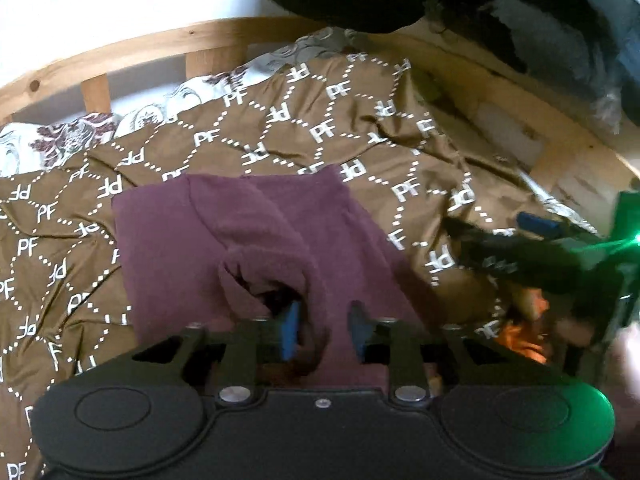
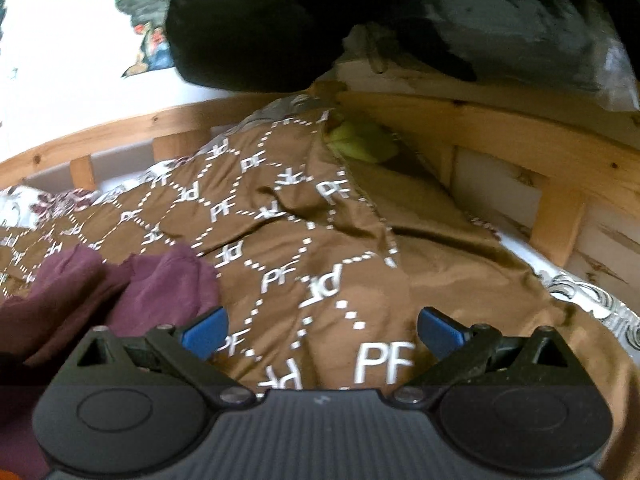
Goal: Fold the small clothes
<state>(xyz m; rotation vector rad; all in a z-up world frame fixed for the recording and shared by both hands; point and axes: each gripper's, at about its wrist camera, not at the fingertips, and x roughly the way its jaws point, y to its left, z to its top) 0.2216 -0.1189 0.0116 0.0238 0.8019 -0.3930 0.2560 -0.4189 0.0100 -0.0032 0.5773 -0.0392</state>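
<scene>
Across the bed lies a brown blanket (image 1: 280,132) printed with white letters, reaching to the wooden rail (image 1: 132,50) at the far side. On that blanket, near me, rests the maroon garment (image 1: 248,232), partly doubled over, with a rumpled fold bunched at its near edge. I judge the fold is mid-way: one layer is turned over but not yet laid flat.

My left gripper (image 1: 324,330) has its fingers narrowed around that bunched edge, cloth running between them; I read it as holding the garment, though a small gap shows. My right gripper (image 2: 322,330) stands wide apart and holds nothing, hovering over bare blanket just right of the garment (image 2: 120,288).

Next I would need the right one brought across to the free edge, so both can draw the layer over evenly.
</scene>
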